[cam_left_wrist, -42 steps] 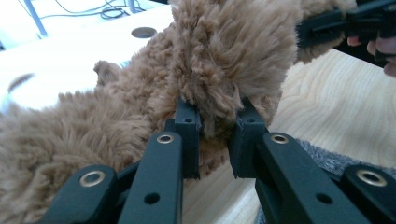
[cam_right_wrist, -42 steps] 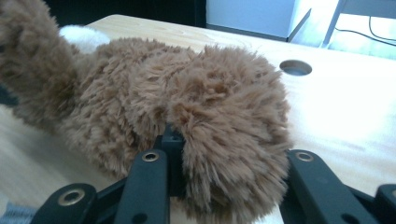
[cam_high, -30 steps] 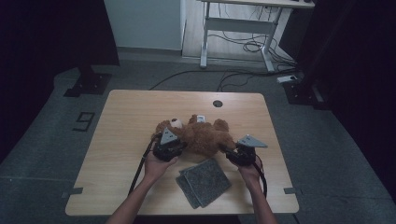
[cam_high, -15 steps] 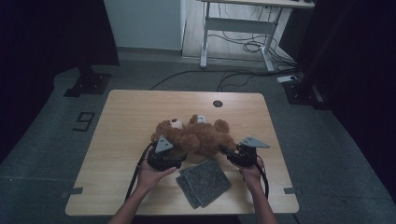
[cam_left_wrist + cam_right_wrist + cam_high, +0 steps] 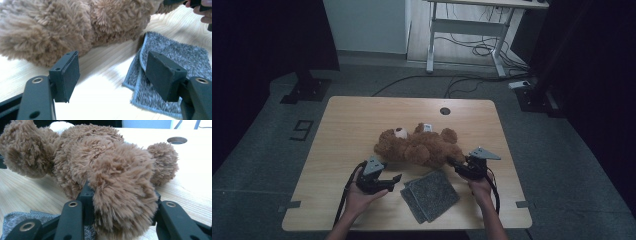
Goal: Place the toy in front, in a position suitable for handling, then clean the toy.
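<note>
Brown plush, the teddy bear (image 5: 419, 146) lay mid-table (image 5: 352, 120), likely light, soft and squashy. The right gripper (image 5: 122, 220) clamped a leg, a sensible hold, jaws having just eased slightly; the left gripper (image 5: 112, 75) had just opened wide, empty, beside grey cloths (image 5: 175, 57).

Left gripper (image 5: 398, 178) let go of the fluffy brown teddy bear (image 5: 422, 146), jaws just opened with nothing between, and pulled back beside the grey felt cloths (image 5: 430, 195).
</note>
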